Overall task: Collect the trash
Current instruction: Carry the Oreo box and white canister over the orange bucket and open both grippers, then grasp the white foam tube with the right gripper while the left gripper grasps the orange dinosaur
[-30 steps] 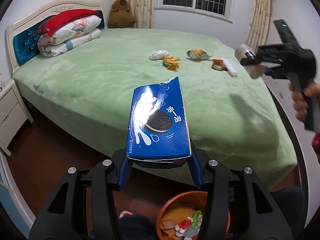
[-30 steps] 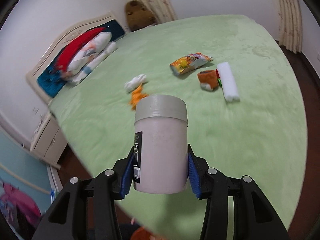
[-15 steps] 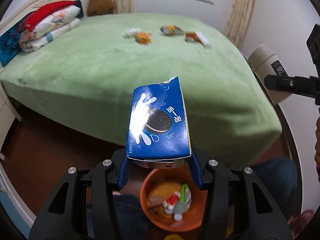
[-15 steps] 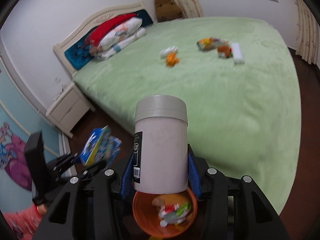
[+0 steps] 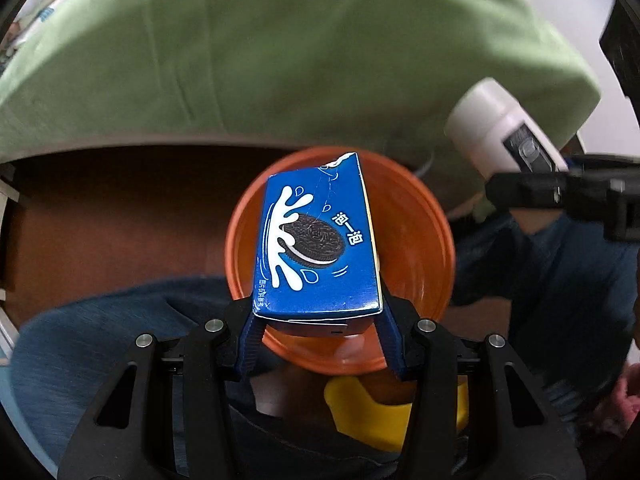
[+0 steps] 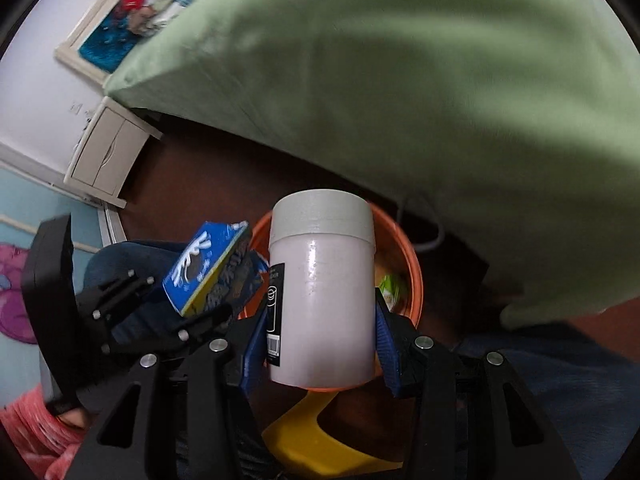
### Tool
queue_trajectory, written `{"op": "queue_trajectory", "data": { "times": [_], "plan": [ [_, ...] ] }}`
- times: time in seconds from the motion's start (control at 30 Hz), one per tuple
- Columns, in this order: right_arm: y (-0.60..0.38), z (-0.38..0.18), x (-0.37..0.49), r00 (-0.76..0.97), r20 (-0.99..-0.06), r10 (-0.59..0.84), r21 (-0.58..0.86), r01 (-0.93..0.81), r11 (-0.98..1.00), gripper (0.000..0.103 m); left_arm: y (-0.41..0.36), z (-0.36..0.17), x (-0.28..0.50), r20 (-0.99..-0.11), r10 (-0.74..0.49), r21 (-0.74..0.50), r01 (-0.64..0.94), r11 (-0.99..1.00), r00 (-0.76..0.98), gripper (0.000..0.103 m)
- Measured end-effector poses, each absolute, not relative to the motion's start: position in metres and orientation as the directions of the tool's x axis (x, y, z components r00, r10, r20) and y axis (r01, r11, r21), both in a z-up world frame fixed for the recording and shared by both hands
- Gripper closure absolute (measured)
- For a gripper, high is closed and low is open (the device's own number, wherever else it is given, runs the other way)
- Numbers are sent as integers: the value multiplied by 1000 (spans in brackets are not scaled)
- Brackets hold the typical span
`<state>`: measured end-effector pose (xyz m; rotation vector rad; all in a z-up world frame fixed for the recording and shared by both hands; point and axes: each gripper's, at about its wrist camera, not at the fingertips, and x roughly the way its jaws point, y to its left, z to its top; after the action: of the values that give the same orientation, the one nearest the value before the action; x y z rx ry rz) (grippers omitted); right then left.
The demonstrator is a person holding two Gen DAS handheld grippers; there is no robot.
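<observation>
My left gripper (image 5: 318, 334) is shut on a blue Oreo box (image 5: 316, 240) and holds it right above the round orange bin (image 5: 420, 240). My right gripper (image 6: 322, 344) is shut on a white plastic bottle with a grey cap (image 6: 322, 296), also over the orange bin (image 6: 412, 268). The bottle (image 5: 496, 132) shows at the right of the left wrist view, pointing toward the bin. The box (image 6: 208, 268) and left gripper (image 6: 192, 316) show left of the bottle. A green wrapper (image 6: 390, 288) lies in the bin.
The green bed (image 5: 280, 48) fills the top of both views, its edge just beyond the bin. A yellow object (image 5: 368, 412) lies beside the bin. The person's jeans-clad legs (image 5: 100, 344) flank the bin. A white nightstand (image 6: 108, 152) stands at the left on the dark floor.
Both grippers have swung down from the bed toward the floor. The orange bin now sits directly under the Oreo box and the bottle. Both items stay gripped.
</observation>
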<state>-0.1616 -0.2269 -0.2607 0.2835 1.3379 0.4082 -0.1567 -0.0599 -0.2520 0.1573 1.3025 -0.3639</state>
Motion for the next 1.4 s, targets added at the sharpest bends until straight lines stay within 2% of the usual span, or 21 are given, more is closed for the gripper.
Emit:
{"op": "queue_trajectory", "data": {
  "times": [0.33, 0.37, 0.4, 0.43, 0.47, 0.57, 0.73, 1.1, 1.23, 1.4],
  "plan": [
    [-222, -302, -146, 87, -878, 470, 466, -63, 882, 56, -69, -291, -153, -977, -184, -141, 315, 939, 111, 52],
    [-223, -304, -145, 86, -880, 467, 464, -50, 884, 48, -68, -292, -151, -976, -187, -145, 306, 941, 112, 46],
    [-226, -304, -144, 90, -879, 468, 467, -36, 884, 40, -68, -291, -149, -976, -190, -149, 301, 942, 110, 33],
    [-229, -303, -143, 100, -876, 472, 472, -26, 881, 29, -68, -292, -149, -975, -190, -151, 296, 943, 111, 26],
    [-230, -300, -144, 107, -876, 471, 471, -20, 882, 29, -67, -291, -147, -975, -190, -151, 290, 945, 111, 23],
    [-238, -296, -142, 124, -871, 475, 479, 3, 878, 24, -66, -289, -144, -976, -191, -151, 296, 943, 110, 22],
    [-248, -288, -139, 151, -864, 480, 490, 38, 871, 22, -67, -284, -143, -976, -177, -133, 299, 945, 125, 22],
    [-252, -265, -139, 191, -864, 466, 477, 14, 879, 21, -58, -254, -133, -962, -196, -137, 287, 948, 188, 22],
    [-255, -238, -134, 234, -856, 460, 473, 0, 881, 21, -55, -225, -123, -946, -213, -137, 294, 946, 246, 22],
    [-260, -194, -119, 324, -831, 451, 462, -50, 886, 21, -45, -166, -93, -892, -249, -148, 276, 950, 378, 22]
  ]
}}
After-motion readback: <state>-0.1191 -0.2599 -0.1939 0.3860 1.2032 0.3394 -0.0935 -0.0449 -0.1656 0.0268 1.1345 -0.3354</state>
